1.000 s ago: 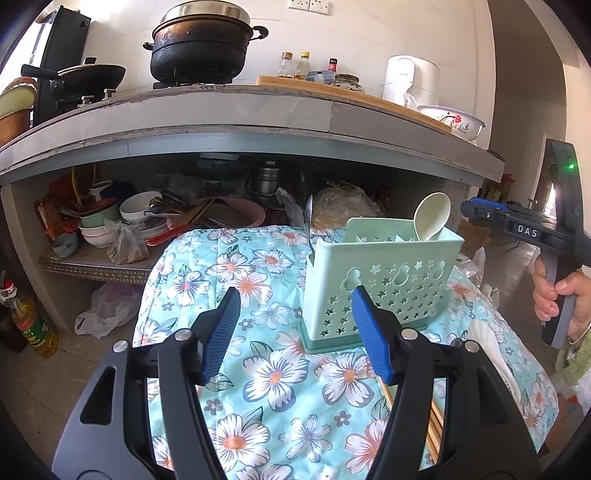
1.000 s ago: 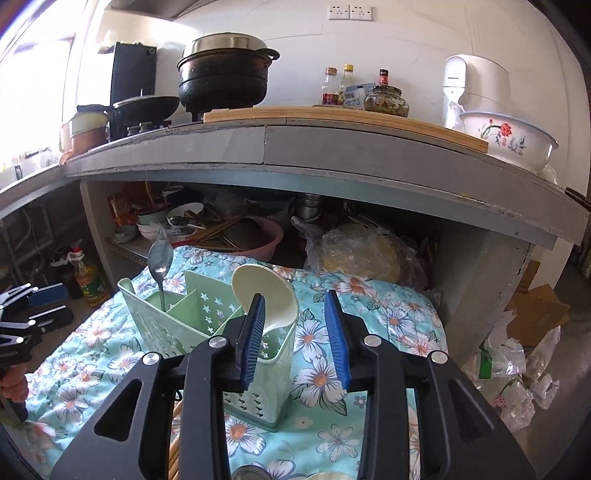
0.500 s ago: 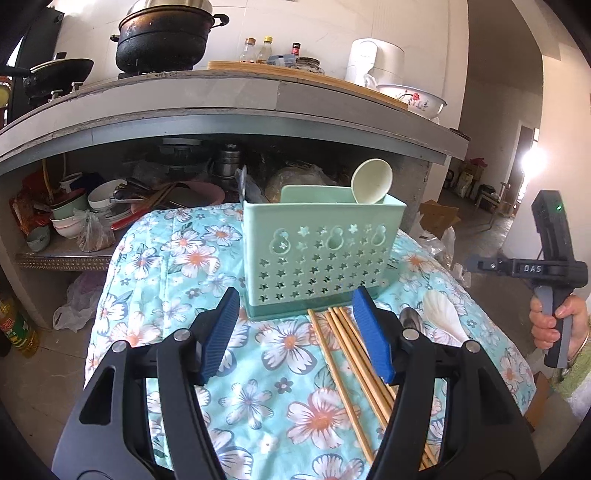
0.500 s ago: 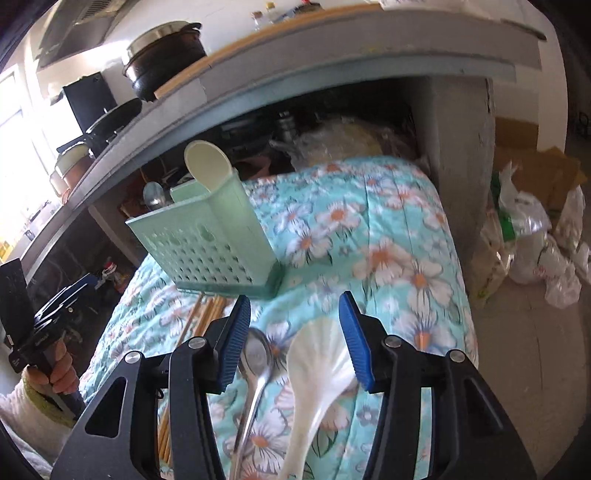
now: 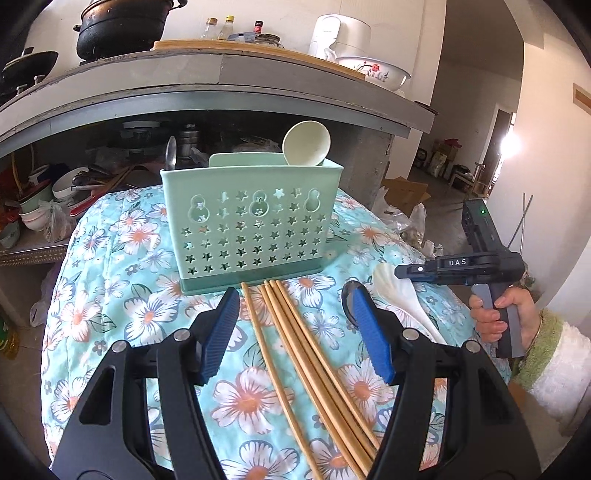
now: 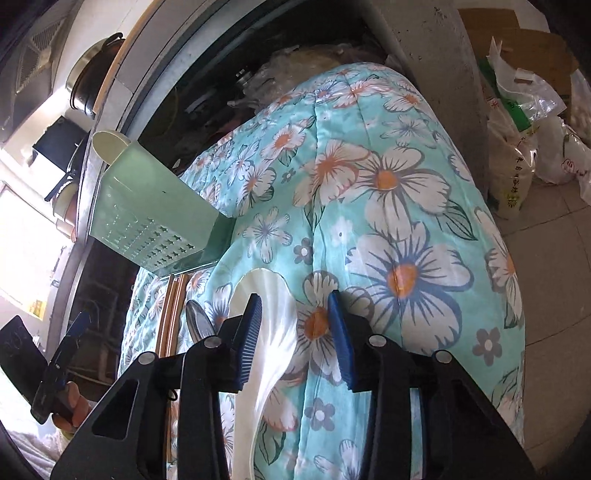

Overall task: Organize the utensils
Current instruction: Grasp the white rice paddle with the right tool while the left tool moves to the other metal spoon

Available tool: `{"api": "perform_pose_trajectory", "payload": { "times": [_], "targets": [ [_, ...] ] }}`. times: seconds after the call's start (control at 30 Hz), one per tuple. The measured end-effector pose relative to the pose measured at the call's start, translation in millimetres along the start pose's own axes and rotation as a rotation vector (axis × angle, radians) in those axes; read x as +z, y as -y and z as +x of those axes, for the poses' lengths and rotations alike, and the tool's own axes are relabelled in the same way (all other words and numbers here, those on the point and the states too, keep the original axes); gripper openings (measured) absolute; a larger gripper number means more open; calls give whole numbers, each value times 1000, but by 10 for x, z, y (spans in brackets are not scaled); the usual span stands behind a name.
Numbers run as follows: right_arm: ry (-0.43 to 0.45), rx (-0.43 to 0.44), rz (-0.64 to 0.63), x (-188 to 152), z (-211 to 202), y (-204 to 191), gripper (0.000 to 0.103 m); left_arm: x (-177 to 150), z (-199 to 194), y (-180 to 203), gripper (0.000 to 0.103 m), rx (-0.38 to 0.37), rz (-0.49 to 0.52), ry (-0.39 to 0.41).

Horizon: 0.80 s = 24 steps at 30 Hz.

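A green perforated utensil holder [image 5: 251, 221] stands on the floral cloth [image 5: 110, 258] with a cream spoon [image 5: 306, 147] and a metal spoon [image 5: 170, 153] upright in it. Several wooden chopsticks [image 5: 295, 332] lie in front of it, under my open left gripper [image 5: 291, 325]. Beside them lie a second metal spoon [image 5: 347, 291] and a white spoon [image 5: 399, 295]. My right gripper [image 6: 295, 328] is low over the white spoon [image 6: 266, 295]. Its jaws are closing with the spoon between them; the left pad is at the spoon and the right pad stands apart. The holder [image 6: 147, 210] is tilted in this view.
A grey counter [image 5: 221, 74] behind carries a black pot [image 5: 122, 29], bottles and a flowered bowl [image 5: 373, 72]. The shelf below holds bowls [image 5: 66, 184] and pans. Plastic bags [image 6: 517, 110] and a cardboard box [image 5: 402, 188] sit on the floor at the right.
My left gripper swung round to face the holder's front, with the chopsticks now between its fingers. My right gripper dropped and rolled down over the white spoon, its jaws widening and then narrowing.
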State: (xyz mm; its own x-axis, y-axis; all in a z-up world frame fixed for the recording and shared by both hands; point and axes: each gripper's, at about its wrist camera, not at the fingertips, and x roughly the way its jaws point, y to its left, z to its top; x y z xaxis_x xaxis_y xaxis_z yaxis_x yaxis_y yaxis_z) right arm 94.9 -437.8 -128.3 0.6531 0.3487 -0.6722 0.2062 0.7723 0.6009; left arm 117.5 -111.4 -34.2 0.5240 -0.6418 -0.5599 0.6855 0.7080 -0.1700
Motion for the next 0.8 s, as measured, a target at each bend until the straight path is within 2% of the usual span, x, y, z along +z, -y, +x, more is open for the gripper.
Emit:
{"api": "perform_pose_trajectory", "payload": {
  "times": [0.03, 0.1, 0.2, 0.3, 0.6, 0.8],
  "targets": [
    [-11, 1, -6, 5, 19, -5, 31, 17, 23, 22, 60, -7, 3, -4],
    [-23, 1, -20, 5, 58, -17, 21, 50, 79, 63, 60, -24, 5, -14],
    [-35, -9, -37, -21, 99, -40, 11, 102, 195, 131, 60, -50, 5, -35],
    [-23, -8, -48, -52, 69, -54, 7, 139, 374, 226, 60, -70, 23, -78],
    [-2, -7, -117, -139, -200, -98, 4, 214, 922, 366, 54, -149, 86, -222],
    [3, -4, -97, -195, -284, 9, 4, 245, 1246, 424, 52, -184, 140, -318]
  ]
}}
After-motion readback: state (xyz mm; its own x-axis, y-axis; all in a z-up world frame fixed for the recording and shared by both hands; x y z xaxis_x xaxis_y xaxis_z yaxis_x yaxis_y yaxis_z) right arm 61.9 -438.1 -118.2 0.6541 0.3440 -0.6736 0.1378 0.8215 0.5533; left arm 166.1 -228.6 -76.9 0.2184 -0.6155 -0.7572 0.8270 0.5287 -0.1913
